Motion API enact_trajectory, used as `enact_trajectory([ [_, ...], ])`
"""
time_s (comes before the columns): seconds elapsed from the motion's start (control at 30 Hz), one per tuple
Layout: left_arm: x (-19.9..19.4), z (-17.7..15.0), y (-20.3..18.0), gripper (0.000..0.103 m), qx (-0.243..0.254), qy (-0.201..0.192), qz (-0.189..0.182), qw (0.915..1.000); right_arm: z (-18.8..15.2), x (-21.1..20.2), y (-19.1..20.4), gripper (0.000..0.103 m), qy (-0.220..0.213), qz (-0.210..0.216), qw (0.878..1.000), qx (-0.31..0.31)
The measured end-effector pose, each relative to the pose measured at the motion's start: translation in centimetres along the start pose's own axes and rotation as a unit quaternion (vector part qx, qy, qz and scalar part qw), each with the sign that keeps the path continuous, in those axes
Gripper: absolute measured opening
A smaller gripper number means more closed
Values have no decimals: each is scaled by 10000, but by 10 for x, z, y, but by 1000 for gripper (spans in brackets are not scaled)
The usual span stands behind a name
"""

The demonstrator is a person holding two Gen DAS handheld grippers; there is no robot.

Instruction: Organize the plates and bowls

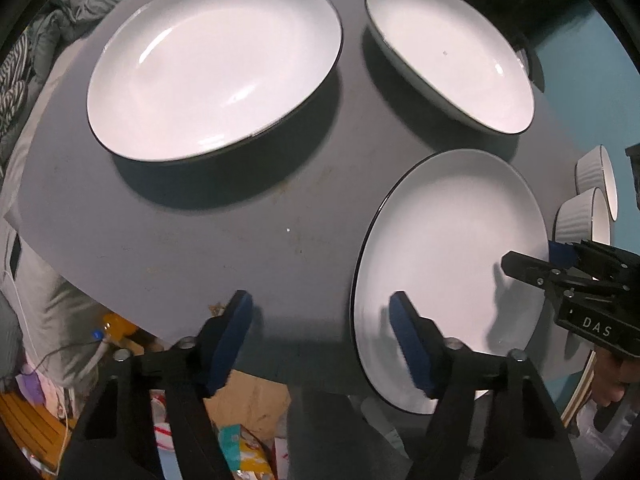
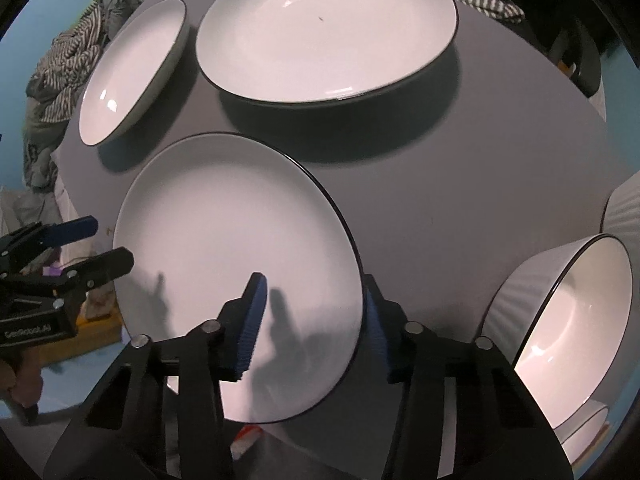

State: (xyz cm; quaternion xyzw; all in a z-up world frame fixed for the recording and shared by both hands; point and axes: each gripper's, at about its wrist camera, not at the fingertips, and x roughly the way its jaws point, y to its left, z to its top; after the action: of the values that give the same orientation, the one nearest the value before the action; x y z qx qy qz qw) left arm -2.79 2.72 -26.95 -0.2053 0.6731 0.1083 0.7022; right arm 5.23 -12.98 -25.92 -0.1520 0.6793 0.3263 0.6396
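Grey tabletop [image 1: 248, 216] carries three white, dark-rimmed plates. We take the near plate [image 1: 452, 264] as landmark: it lies at the tabletop's front edge, partly overhanging. Beyond it sit a big plate [image 1: 216, 64] and a smaller plate [image 1: 452, 52]. Two ribbed bowls [image 1: 592, 200] stand just beside the near plate. Our left tool [image 1: 322, 334] is spread wide, one pad over the near plate, touching nothing we can confirm. Our right tool [image 2: 316, 320] is also open, straddling the near plate's rim [image 2: 356, 248] without closing on it.
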Motion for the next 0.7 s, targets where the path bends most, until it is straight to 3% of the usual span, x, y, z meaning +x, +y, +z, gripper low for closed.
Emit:
enact_trajectory([
  [0.3, 11, -4, 9, 41, -67, 272, -313, 9991, 1, 5, -11, 28, 97, 49, 9998, 159],
  [0.57, 18, 0, 8, 14, -188, 460, -728, 9961, 1, 4, -12, 27, 269, 230, 9990, 259],
  [0.7, 18, 5, 5, 13, -116, 510, -772, 9956, 7, 8, -19, 20, 421, 371, 9981, 260],
])
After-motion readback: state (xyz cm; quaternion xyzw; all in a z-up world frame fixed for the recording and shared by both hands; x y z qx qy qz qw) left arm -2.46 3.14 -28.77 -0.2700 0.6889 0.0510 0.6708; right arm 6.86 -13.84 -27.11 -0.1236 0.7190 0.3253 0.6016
